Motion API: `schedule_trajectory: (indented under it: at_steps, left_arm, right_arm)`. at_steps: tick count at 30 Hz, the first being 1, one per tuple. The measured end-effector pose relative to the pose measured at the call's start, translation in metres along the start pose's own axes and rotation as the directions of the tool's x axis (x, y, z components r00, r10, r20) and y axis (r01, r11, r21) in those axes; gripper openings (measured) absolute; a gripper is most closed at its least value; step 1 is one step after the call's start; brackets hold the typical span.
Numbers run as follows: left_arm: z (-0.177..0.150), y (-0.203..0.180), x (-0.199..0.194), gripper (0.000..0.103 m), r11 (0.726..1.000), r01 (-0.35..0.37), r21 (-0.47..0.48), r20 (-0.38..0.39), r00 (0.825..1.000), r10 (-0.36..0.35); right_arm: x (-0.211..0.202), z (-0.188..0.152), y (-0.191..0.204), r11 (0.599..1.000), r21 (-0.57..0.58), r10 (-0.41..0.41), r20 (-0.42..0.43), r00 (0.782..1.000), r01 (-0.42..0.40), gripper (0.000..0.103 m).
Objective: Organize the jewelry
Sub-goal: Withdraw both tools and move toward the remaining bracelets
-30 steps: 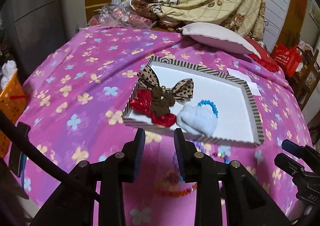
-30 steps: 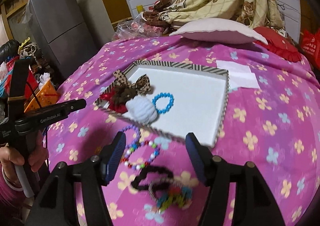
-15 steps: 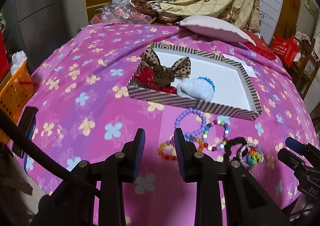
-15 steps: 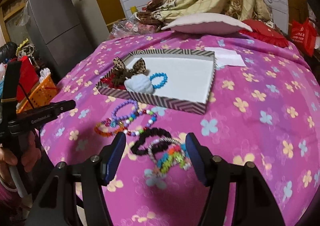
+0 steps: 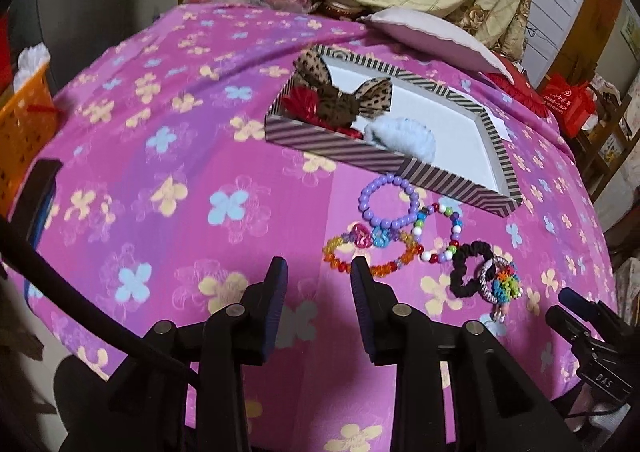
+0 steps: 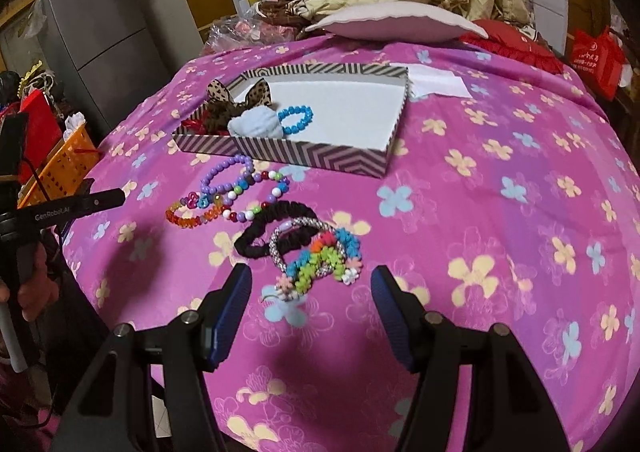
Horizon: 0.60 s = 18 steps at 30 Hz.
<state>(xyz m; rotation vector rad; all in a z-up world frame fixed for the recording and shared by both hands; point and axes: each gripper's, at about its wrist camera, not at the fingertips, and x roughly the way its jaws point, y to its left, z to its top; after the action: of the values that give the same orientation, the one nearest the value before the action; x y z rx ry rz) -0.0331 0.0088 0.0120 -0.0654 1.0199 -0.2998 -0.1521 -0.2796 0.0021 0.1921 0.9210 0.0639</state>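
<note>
Approach step: both tools released, left tool point(image 5: 318, 276) just widened, nothing between. Right tool point(image 6: 310, 284) nears rainbow flower-bead bracelet point(image 6: 320, 256) on pink floral bedspread point(image 6: 500, 212), before striped cardboard tray point(image 6: 360, 164). Next: descend, straddle, clench.

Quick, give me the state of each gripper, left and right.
Left gripper: open, jaws have just been opening, nothing between them.
Right gripper: open, holding nothing, above the rainbow flower bracelet.
</note>
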Motion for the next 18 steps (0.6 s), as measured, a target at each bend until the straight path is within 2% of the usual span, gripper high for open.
schedule_trajectory:
  at_steps: [7,18]
  left_arm:
    - [0.002,0.005,0.011,0.056,0.997,0.052,-0.051,-0.048,0.997,-0.054]
    - [0.039,-0.020,0.047,0.056,0.998,0.059,-0.035,-0.092,0.994,-0.062]
  right_arm:
    - [0.007,-0.003,-0.002,1.000,-0.006,-0.004,-0.020,1.000,0.004,0.065]
    - [0.015,0.003,-0.005,0.999,-0.020,-0.027,-0.020,0.999,0.027,0.065]
